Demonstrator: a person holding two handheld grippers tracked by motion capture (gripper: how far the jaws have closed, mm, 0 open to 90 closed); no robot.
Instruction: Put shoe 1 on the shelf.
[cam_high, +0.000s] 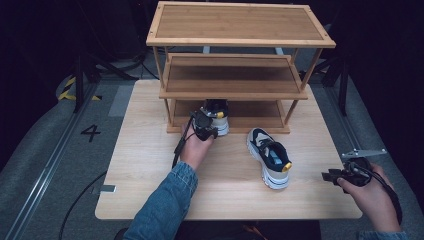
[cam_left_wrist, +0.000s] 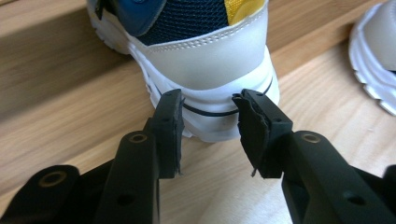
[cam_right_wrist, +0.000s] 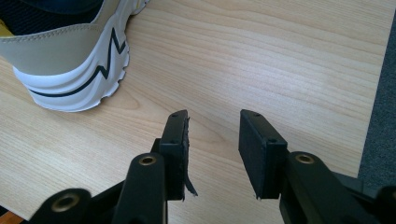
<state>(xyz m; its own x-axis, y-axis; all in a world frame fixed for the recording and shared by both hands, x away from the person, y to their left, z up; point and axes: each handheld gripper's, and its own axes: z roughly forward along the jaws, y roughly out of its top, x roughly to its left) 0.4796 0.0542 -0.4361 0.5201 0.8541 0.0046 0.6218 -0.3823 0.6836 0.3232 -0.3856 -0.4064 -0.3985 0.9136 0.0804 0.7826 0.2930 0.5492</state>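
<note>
A white, navy and yellow sneaker (cam_high: 218, 114) (cam_left_wrist: 210, 60) sits toe-in on the bottom shelf (cam_high: 260, 121) of a wooden shoe rack, its heel poking past the shelf's front edge. My left gripper (cam_high: 204, 125) (cam_left_wrist: 208, 100) is just behind that heel, open, with its pads clear of the shoe. The matching sneaker (cam_high: 269, 157) (cam_left_wrist: 378, 60) (cam_right_wrist: 70, 60) lies on the table right of centre, heel toward me. My right gripper (cam_high: 327, 176) (cam_right_wrist: 212, 116) hovers open over bare tabletop near the right edge, nothing between its fingers.
The three-tier wooden rack (cam_high: 240, 25) stands at the back of the light wood table (cam_high: 145, 150); its top and middle shelves hold nothing. Grey floor with rails surrounds the table. A cable trails from the left gripper along the sleeve.
</note>
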